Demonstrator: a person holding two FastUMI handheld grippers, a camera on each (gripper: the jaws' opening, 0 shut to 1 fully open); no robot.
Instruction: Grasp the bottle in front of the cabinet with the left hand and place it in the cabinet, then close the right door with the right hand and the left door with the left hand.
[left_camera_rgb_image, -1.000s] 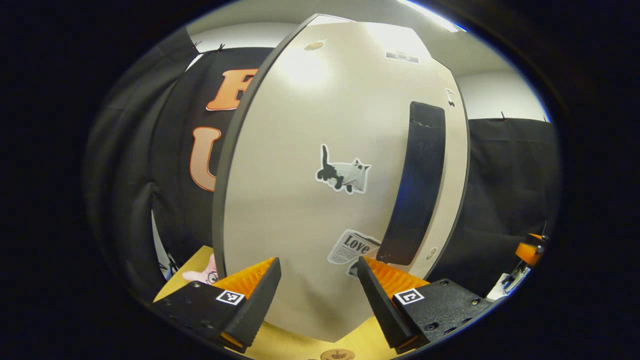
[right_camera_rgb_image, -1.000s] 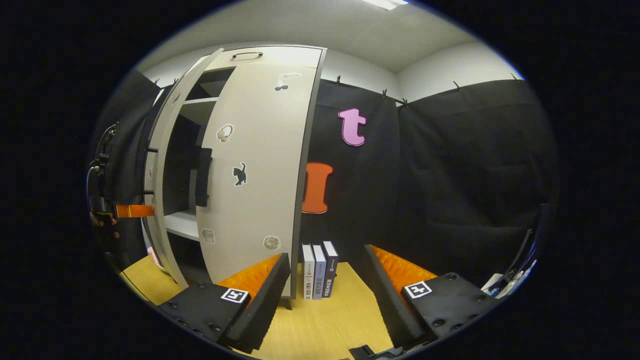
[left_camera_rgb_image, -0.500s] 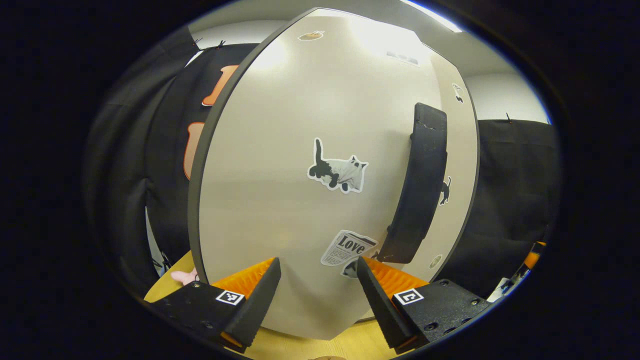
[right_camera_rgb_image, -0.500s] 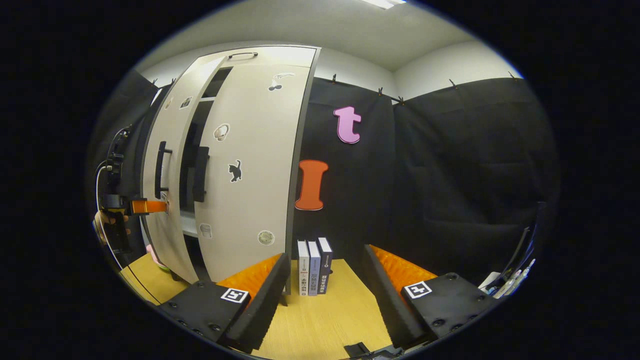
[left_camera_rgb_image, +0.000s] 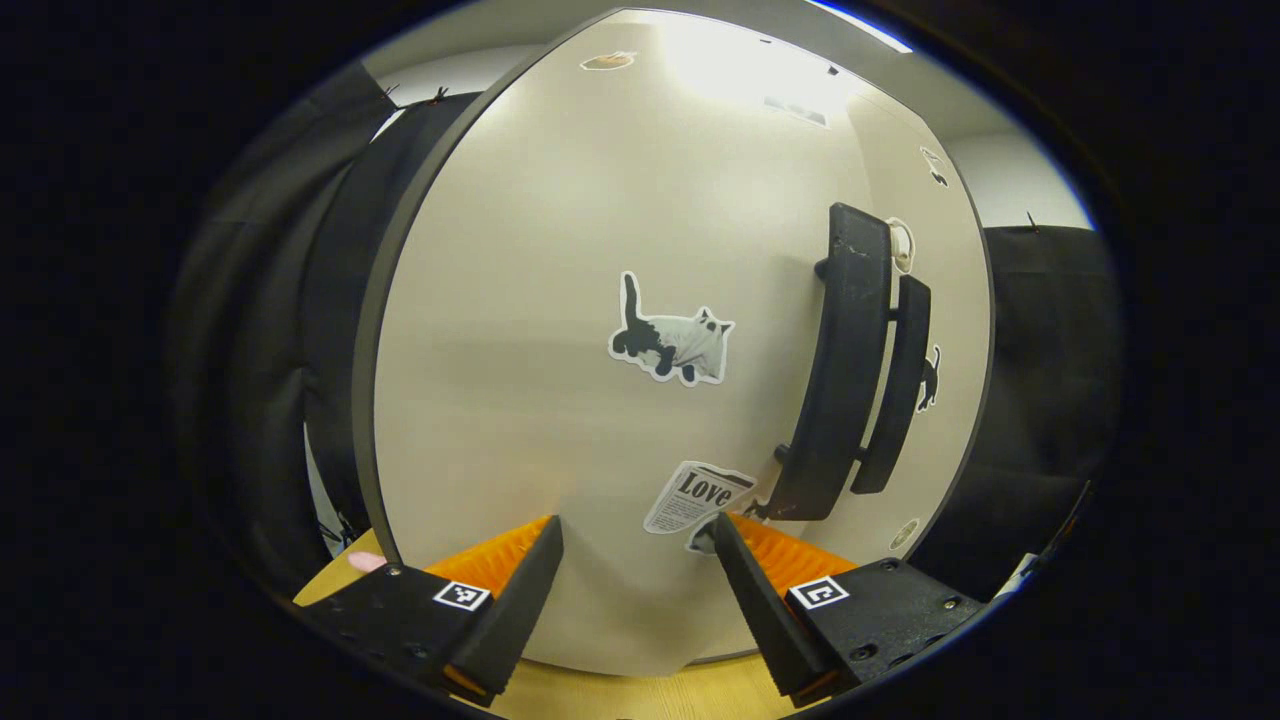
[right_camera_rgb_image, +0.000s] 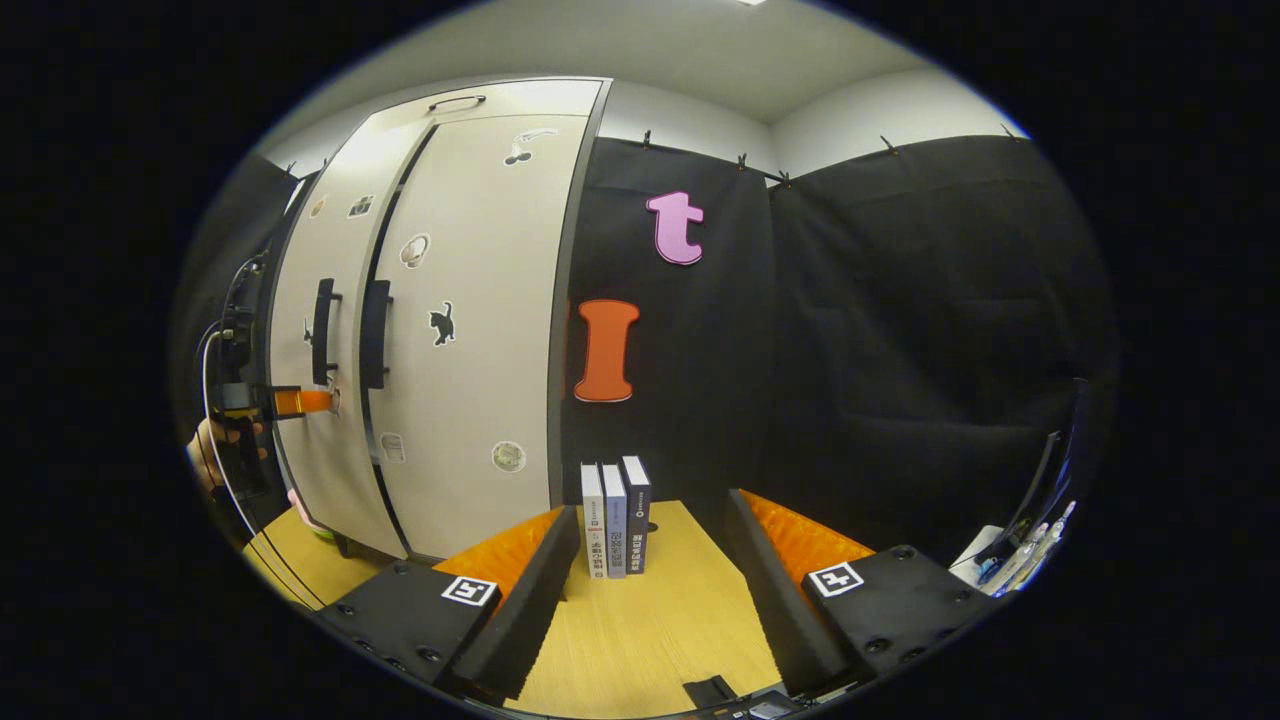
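Observation:
The pale cabinet (right_camera_rgb_image: 470, 300) stands with both doors shut, a thin dark seam between them. In the left gripper view the left door (left_camera_rgb_image: 560, 330), with a cat sticker (left_camera_rgb_image: 670, 345), is very close, and its black handle (left_camera_rgb_image: 838, 360) lies beside the right door's handle (left_camera_rgb_image: 897, 385). My left gripper (left_camera_rgb_image: 635, 532) is open, its fingertips right at the door's lower face, nothing between them. In the right gripper view the left gripper (right_camera_rgb_image: 318, 401), held by a hand (right_camera_rgb_image: 215, 440), touches the left door (right_camera_rgb_image: 315, 330). My right gripper (right_camera_rgb_image: 650, 512) is open over the table, away from the cabinet. The doors hide the cabinet's inside.
Three upright books (right_camera_rgb_image: 614, 530) stand on the wooden table (right_camera_rgb_image: 640, 630) just right of the cabinet, ahead of the right gripper. Black cloth walls close in behind and to the right. Some small items (right_camera_rgb_image: 1010, 565) lie at the far right edge.
The left door swung fully shut with the left gripper against it; the dark gap between the doors closed and the handles now sit side by side. The right gripper stayed open and drifted slightly.

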